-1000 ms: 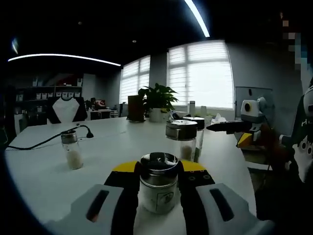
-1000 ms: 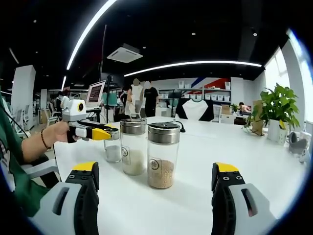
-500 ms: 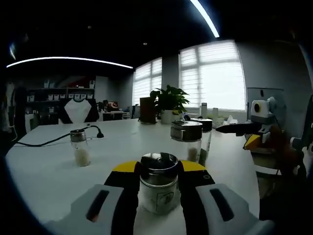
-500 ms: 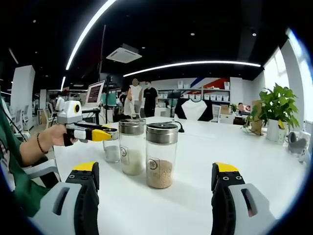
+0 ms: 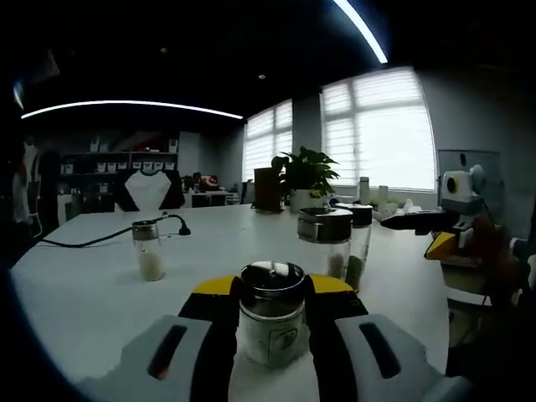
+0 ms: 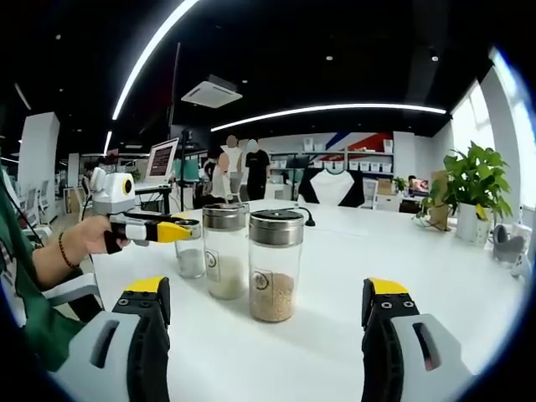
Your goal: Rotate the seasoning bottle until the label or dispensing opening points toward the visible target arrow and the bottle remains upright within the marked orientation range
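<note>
The left gripper clenched its jaws on an upright seasoning bottle with a metal cap, standing on the white surface. The right gripper was released, jaws wide apart. Before it stood a jar of tan granules and, just beside, a jar of white powder.

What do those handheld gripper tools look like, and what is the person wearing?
Each gripper has pale grey moulded jaws with dark slots, black inner pads and yellow tips: the left gripper, the right gripper. Seen from the right gripper view, the left one carries a white box. The person wears a green sleeve and a beaded bracelet.
</note>
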### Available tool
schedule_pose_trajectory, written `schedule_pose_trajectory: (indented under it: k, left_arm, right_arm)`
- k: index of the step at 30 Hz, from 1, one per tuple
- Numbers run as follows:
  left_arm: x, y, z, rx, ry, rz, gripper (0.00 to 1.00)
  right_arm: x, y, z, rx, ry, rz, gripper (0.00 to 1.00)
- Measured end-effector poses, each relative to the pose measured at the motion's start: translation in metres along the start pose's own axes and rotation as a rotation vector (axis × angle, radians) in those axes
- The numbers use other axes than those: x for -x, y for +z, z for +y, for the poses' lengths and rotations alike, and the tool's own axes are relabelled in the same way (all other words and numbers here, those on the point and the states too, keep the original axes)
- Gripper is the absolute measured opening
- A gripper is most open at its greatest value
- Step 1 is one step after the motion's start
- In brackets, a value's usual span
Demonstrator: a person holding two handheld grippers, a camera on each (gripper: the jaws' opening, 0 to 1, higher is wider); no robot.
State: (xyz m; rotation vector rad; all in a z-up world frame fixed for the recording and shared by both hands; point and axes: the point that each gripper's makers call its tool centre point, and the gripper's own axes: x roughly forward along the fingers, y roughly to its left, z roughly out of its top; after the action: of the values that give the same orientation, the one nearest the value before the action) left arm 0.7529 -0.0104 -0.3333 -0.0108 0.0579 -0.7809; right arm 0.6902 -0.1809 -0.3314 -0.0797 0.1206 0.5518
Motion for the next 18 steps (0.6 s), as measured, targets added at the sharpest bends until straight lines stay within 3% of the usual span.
schedule_pose_trajectory:
  k: [13, 16, 17, 18]
  left_arm:
    - [-0.0010, -0.0001, -0.0005, -0.009, 0.026, -0.003, 0.32]
    - [-0.0009, -0.0023, -0.0010, -0.063, 0.007, 0.016, 0.33]
    - [-0.0001, -0.0082, -0.0046, -0.086, -0.021, 0.054, 0.36]
    - [-0.0002, -0.0065, -0.0036, -0.065, -0.016, 0.038, 0.38]
  right_arm:
    - [-0.0003, -0.0001, -0.0002, 0.001, 0.000, 0.002, 0.97]
    - [0.0000, 0.0000, 0.0003, 0.001, 0.000, 0.002, 0.97]
    - [0.0004, 0.0010, 0.0000, -0.003, -0.001, -0.004, 0.97]
    - [0.0007, 0.0015, 0.0000, -0.006, 0.000, -0.007, 0.97]
